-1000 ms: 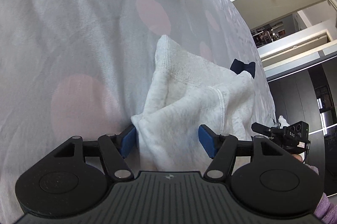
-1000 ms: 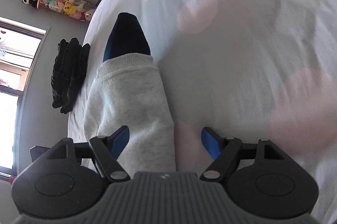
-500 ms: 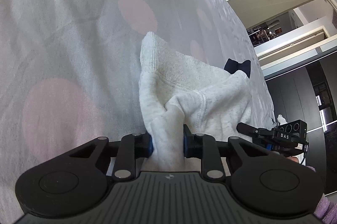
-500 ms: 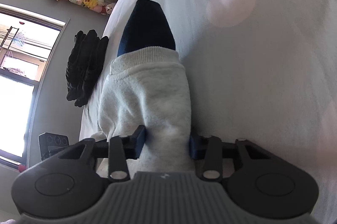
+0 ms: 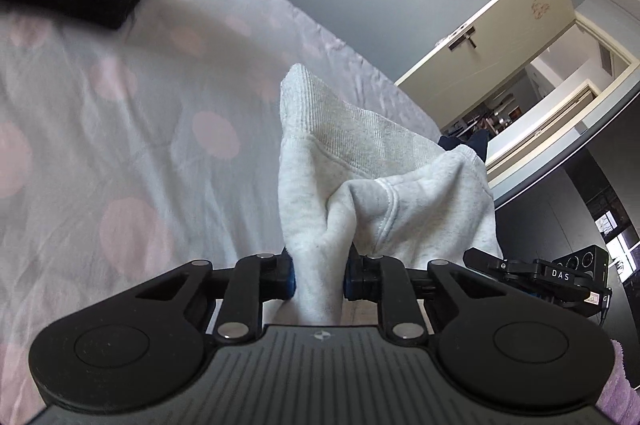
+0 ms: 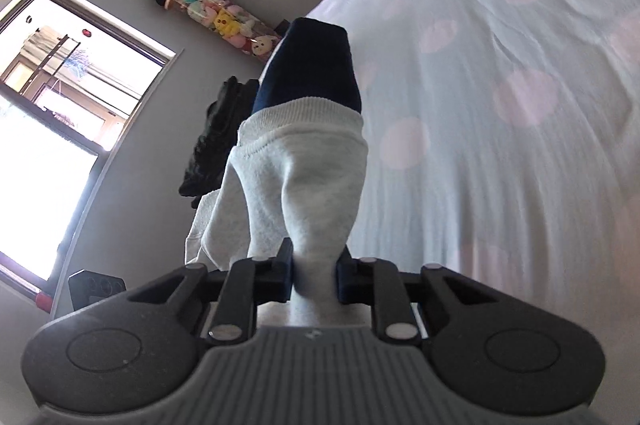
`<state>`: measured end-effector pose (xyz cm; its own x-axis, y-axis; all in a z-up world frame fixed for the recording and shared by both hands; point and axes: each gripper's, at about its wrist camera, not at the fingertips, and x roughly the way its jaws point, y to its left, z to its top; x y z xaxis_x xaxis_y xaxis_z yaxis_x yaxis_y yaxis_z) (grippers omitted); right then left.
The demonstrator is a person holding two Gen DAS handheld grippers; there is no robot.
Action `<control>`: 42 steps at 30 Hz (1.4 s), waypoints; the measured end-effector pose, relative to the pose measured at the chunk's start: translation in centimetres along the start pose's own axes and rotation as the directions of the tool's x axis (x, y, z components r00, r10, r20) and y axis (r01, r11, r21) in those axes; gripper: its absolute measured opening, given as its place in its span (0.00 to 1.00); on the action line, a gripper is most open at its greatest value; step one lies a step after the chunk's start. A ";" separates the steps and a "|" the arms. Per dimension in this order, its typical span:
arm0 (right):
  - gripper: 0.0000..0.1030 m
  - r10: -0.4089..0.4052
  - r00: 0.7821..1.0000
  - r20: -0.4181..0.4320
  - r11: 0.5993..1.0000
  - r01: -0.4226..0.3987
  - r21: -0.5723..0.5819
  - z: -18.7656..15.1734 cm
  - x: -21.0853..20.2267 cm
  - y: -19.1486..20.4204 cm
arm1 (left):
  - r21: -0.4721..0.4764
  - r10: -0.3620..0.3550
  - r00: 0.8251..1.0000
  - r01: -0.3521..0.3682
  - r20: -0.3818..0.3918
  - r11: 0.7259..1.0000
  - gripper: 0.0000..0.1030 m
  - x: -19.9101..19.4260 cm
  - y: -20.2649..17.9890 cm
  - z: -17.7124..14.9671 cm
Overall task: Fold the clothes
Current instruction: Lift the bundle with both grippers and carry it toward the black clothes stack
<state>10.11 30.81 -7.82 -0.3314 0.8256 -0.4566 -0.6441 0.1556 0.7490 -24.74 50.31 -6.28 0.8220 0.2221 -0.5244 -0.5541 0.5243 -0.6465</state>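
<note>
Pinching a soft, light grey sweatshirt (image 5: 344, 161) lifted above the polka-dot bedsheet (image 5: 132, 129), left gripper (image 5: 318, 275) and right gripper (image 6: 314, 277) are both clamped on bunched fleece; floppy, probably best held near hems.

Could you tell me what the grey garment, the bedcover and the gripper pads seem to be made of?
The grey garment looks like heathered cotton fleece: matte, fuzzy, with a ribbed hem and stitched seam. The bedcover seems thin woven cotton, matte and creased, printed with pale pink dots. The left gripper has blue pads, probably rubber or soft plastic; too little shows to be sure.
</note>
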 end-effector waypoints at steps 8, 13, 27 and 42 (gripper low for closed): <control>0.21 0.094 0.994 0.060 0.983 -0.083 -0.166 0.1 -3.7 11.5 | 0.063 -0.007 0.981 -0.006 0.196 0.998 0.22 -11.3 -3.2 1.9; 0.21 0.128 0.991 0.034 0.962 -0.116 -0.249 1.3 -1.7 18.8 | 0.044 0.037 0.955 -0.052 0.294 0.998 0.22 -16.7 -1.4 5.1; 0.21 0.241 0.963 -0.117 0.905 -0.267 -0.332 7.5 24.2 23.1 | -0.045 0.182 0.872 -0.182 0.454 0.982 0.22 -17.4 13.5 16.2; 0.21 0.194 0.976 -0.099 0.936 -0.214 -0.278 23.4 33.8 33.8 | 0.014 0.229 0.880 -0.257 0.416 0.966 0.22 -17.3 13.3 37.8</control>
<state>-6.73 76.67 13.29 -0.5165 0.7823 -0.3482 -0.7240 -0.1819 0.6654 -41.39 84.54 15.12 0.6516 0.6569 -0.3793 -0.7451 0.4609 -0.4820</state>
